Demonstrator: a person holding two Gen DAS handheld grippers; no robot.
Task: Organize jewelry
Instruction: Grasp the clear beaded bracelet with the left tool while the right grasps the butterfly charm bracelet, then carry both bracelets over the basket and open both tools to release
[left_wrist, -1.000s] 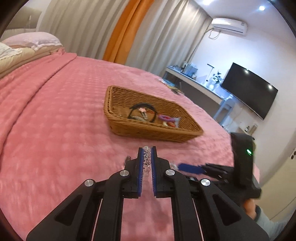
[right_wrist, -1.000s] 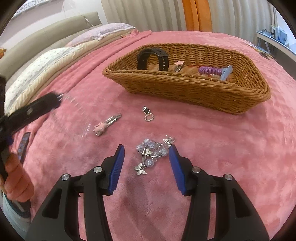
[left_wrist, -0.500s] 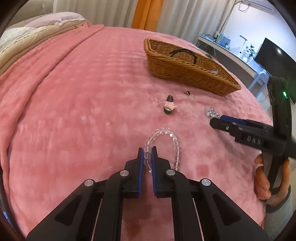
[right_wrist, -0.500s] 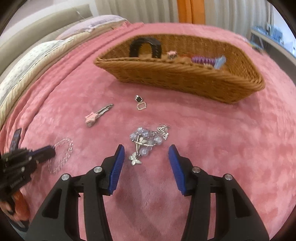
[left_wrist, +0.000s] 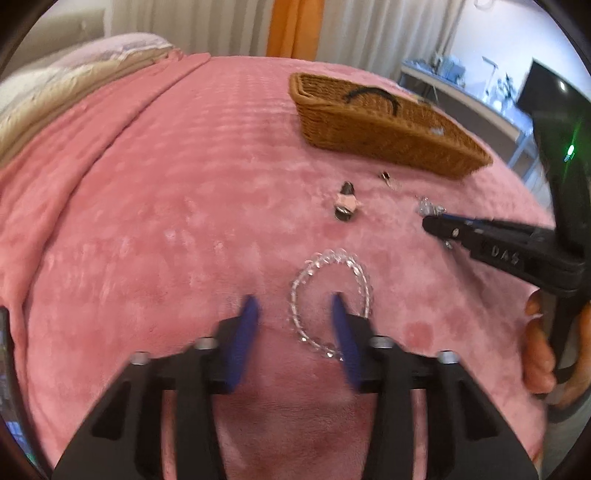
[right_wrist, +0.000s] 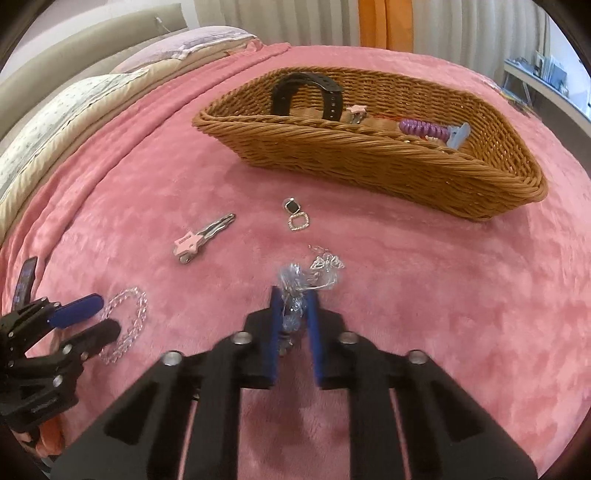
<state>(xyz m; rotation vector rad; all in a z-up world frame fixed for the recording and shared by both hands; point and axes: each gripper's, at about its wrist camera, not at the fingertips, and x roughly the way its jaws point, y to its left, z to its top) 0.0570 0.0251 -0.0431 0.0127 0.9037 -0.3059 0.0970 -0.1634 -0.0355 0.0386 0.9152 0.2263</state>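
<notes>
Since half a second ago: left tool spread wide, clear bead bracelet dropped on the bed; right tool nearly closed around the butterfly charm cluster. Risk: loose strands snagging plush or slipping before reaching the basket.

left gripper: fingers spread wide, low | right gripper: fingers nearly closed, seemingly pinching

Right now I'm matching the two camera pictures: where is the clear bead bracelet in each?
Left wrist: the clear bead bracelet lies low centre, looped around the tip of one open finger.
Right wrist: the bracelet lies far left, low.
Shared landmark: the wicker basket.
</notes>
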